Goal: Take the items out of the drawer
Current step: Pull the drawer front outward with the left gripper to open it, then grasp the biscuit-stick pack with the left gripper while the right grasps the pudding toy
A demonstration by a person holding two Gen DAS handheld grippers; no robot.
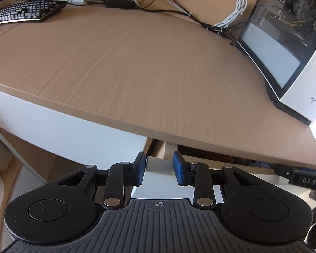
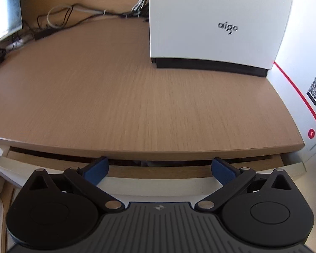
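The drawer [image 2: 158,184] under the wooden desk top [image 2: 137,97] is pulled out by a narrow slot, showing its white front and wood inner wall. Something dark lies inside [image 2: 145,163], too hidden to name. In the left wrist view my left gripper [image 1: 159,164] is shut on the left end of the drawer front [image 1: 158,172], with a blue pad on each side. My right gripper [image 2: 160,168] hangs open and wide over the middle of the front's top edge, holding nothing. Its black body [image 1: 301,180] shows at the right of the left wrist view.
A white aigo computer case [image 2: 217,21] stands at the desk's back right, its glass side [image 1: 284,48] facing left. A keyboard [image 1: 23,12] and tangled cables [image 1: 158,2] lie along the back. A white panel with a red stripe [image 2: 295,88] borders the right.
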